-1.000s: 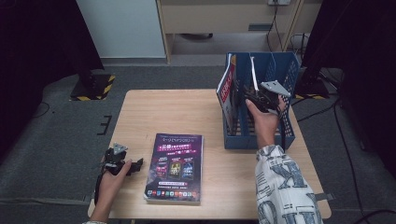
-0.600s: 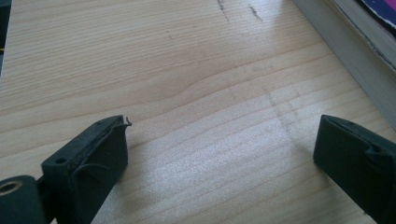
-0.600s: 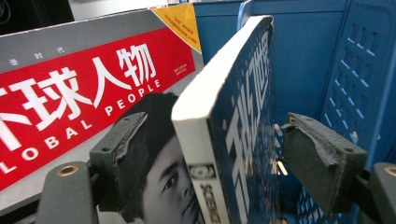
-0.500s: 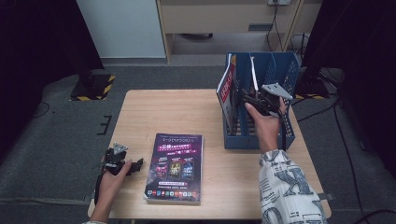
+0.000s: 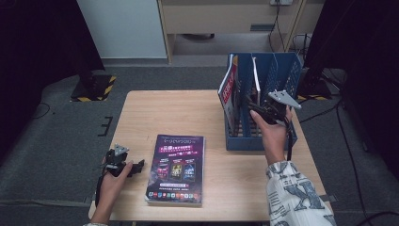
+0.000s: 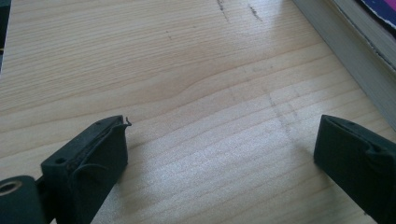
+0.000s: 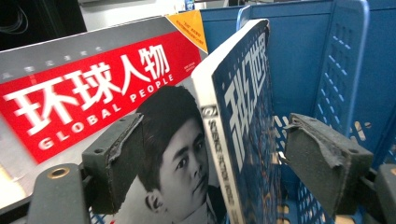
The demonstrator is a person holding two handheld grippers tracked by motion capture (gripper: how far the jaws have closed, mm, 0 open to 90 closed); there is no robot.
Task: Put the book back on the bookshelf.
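Note:
A blue file rack [image 5: 258,141] stands at the table's right. In its left slot leans a red-titled magazine [image 5: 229,89] [image 7: 93,93], and a thin blue book [image 5: 255,77] [image 7: 245,116] stands upright in the slot beside it. My right gripper [image 5: 252,104] [image 7: 215,135] is over the rack. Its jaws have just been opening, and the blue book's edge stands between them without touching either pad. A purple magazine [image 5: 177,169] lies flat at the front of the table. My left gripper [image 5: 138,165] [image 6: 219,135] rests open on the wood just left of it, holding nothing.
The wooden table [image 5: 188,113] has bare room between the purple magazine and the rack. The magazine's thick page edge [image 6: 355,42] runs close to the left gripper's right jaw. Dark floor and a cabinet lie beyond the table's far edge.
The right hand has drawn back a little toward the near right of the rack, and the blue book stays in its slot. The left hand has not moved.

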